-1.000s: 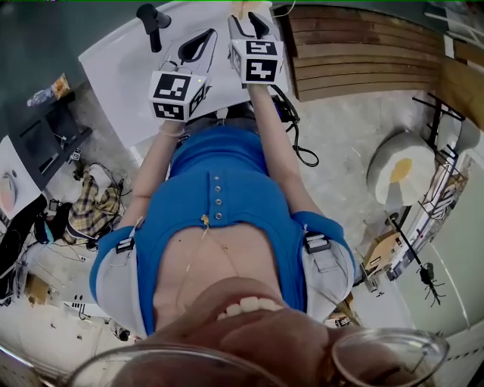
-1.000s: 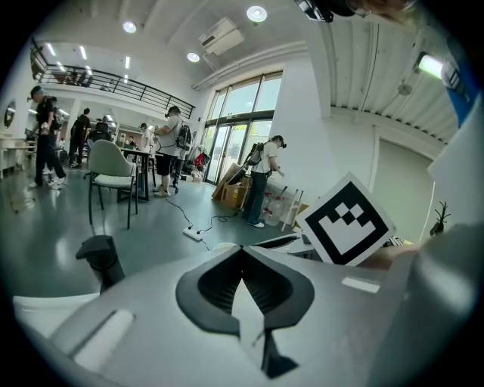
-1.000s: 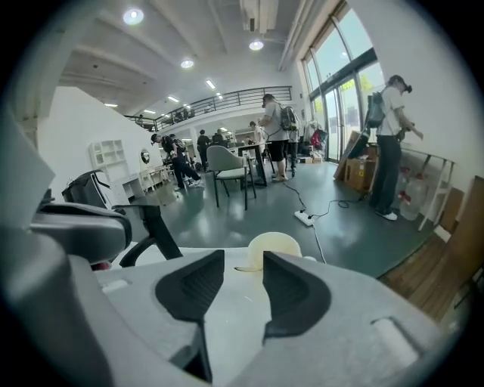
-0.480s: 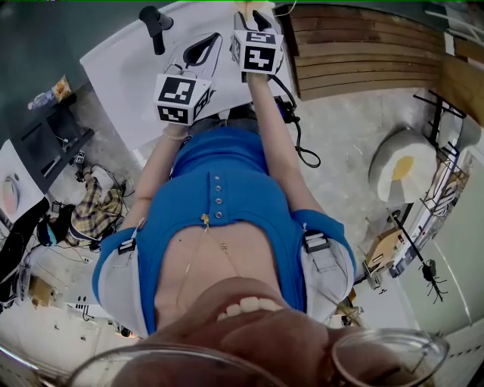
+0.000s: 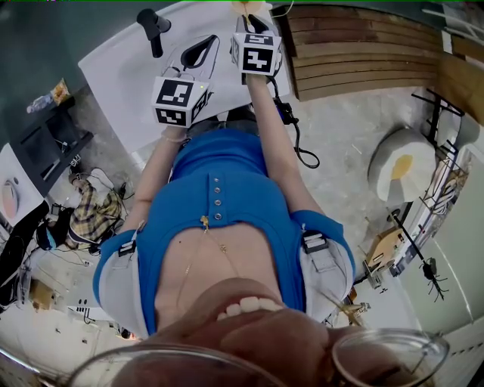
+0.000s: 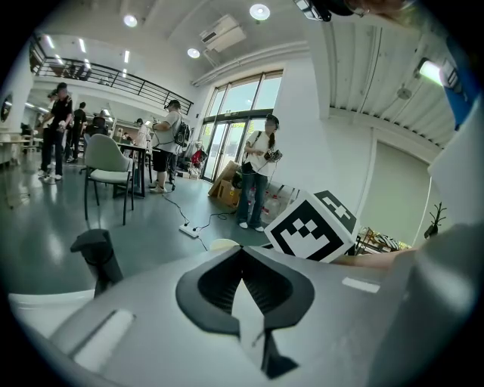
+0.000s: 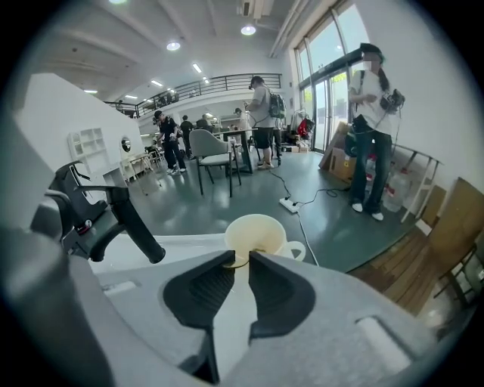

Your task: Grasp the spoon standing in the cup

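A cream cup (image 7: 261, 236) stands on the white table (image 7: 181, 253) just beyond my right gripper (image 7: 240, 261). The spoon's thin brownish handle (image 7: 236, 264) leans out over the cup's near rim and lies between the jaw tips. The jaws are closing on it, with a narrow gap still showing. In the head view the right gripper (image 5: 253, 21) reaches to the cup (image 5: 243, 7) at the table's far edge. My left gripper (image 6: 242, 251) is shut and holds nothing. It hovers over the table (image 5: 128, 68), left of and behind the right one.
A black handle-like stand (image 7: 113, 219) rises from the table left of the cup; the head view shows this black stand (image 5: 153, 26) too. The right gripper's marker cube (image 6: 311, 227) fills part of the left gripper view. People, chairs and floor cables lie beyond the table.
The right gripper has moved forward towards the cup at the table's far edge. The left gripper has barely shifted.
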### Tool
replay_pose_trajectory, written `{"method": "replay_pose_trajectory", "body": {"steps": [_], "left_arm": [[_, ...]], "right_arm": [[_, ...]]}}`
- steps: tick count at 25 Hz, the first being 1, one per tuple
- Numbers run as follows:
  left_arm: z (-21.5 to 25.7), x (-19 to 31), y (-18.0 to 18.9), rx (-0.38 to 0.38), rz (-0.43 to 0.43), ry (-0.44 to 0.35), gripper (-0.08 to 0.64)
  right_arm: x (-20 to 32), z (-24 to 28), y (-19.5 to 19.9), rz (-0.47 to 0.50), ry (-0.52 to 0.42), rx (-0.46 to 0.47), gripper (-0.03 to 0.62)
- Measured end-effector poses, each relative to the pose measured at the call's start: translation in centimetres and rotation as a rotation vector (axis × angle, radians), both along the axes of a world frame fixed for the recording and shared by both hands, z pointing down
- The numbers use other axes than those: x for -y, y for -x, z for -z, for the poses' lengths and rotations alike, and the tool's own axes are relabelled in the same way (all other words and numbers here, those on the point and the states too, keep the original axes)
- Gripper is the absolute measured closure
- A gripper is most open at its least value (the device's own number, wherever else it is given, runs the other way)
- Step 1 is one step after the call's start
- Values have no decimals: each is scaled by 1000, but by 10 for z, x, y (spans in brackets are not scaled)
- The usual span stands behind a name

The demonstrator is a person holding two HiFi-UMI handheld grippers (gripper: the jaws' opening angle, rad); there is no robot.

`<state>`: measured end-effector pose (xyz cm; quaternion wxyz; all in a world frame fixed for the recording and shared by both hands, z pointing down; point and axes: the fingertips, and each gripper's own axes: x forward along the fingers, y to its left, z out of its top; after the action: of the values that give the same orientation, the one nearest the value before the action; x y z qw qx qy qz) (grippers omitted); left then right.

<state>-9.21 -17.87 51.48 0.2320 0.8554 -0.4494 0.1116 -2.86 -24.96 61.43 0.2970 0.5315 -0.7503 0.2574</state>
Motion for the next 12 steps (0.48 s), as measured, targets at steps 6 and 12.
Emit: {"method": "replay_pose_trajectory", "body": {"steps": [6, 12], "left_arm": [[1, 0, -6, 2, -6, 0, 562], [0, -1, -8, 3, -8, -2, 561]], "right_arm": [[1, 3, -11, 3, -13, -32, 549], [2, 11, -15, 12, -51, -50, 551]]}}
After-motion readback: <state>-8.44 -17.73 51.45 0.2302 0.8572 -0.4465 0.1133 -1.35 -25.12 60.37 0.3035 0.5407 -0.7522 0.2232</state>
